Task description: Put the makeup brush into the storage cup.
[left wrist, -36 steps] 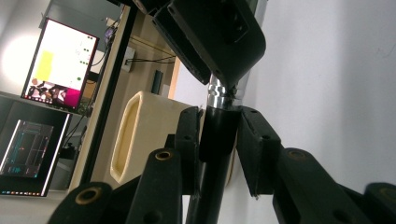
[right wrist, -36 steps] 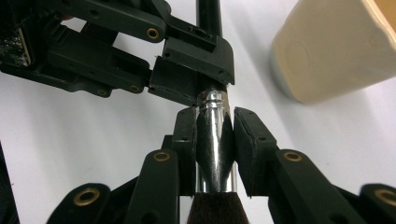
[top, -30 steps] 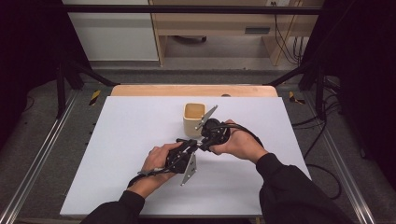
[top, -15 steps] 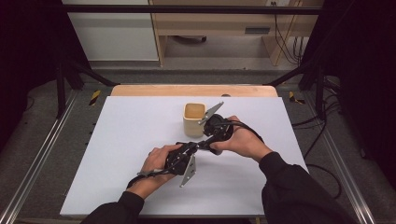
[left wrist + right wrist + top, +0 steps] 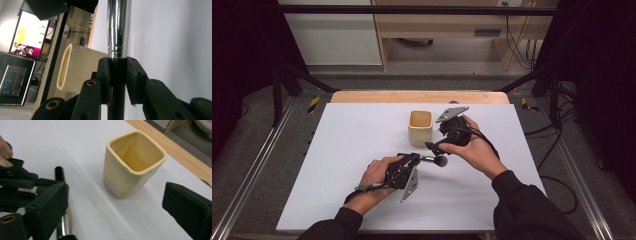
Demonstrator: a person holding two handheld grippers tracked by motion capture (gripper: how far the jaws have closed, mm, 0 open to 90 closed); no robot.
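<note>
A brush (image 5: 432, 159) with a black handle, a silver ferrule (image 5: 117, 25) and a dark round head lies level just above the white table. My left gripper (image 5: 408, 164) is shut on its handle (image 5: 117, 72). My right gripper (image 5: 438, 148) hovers over the brush's head end. Its jaws have just been opening and now stand wide apart (image 5: 117, 212), with nothing between them but the table. In the right gripper view the brush (image 5: 60, 176) lies beside the left pad (image 5: 50, 205). A cream square cup (image 5: 420, 126) (image 5: 132, 162) (image 5: 80, 70) stands upright just beyond both grippers.
The white table top (image 5: 337, 165) has free room on the left, on the right and in front. A wooden strip (image 5: 412, 96) runs along its far edge. Metal rails flank the table. A lit screen (image 5: 27, 32) stands off to the side.
My right gripper's jaws have opened and let go of the brush, and the hand has drawn slightly away toward the cup. The left gripper still holds the brush in the same place.
</note>
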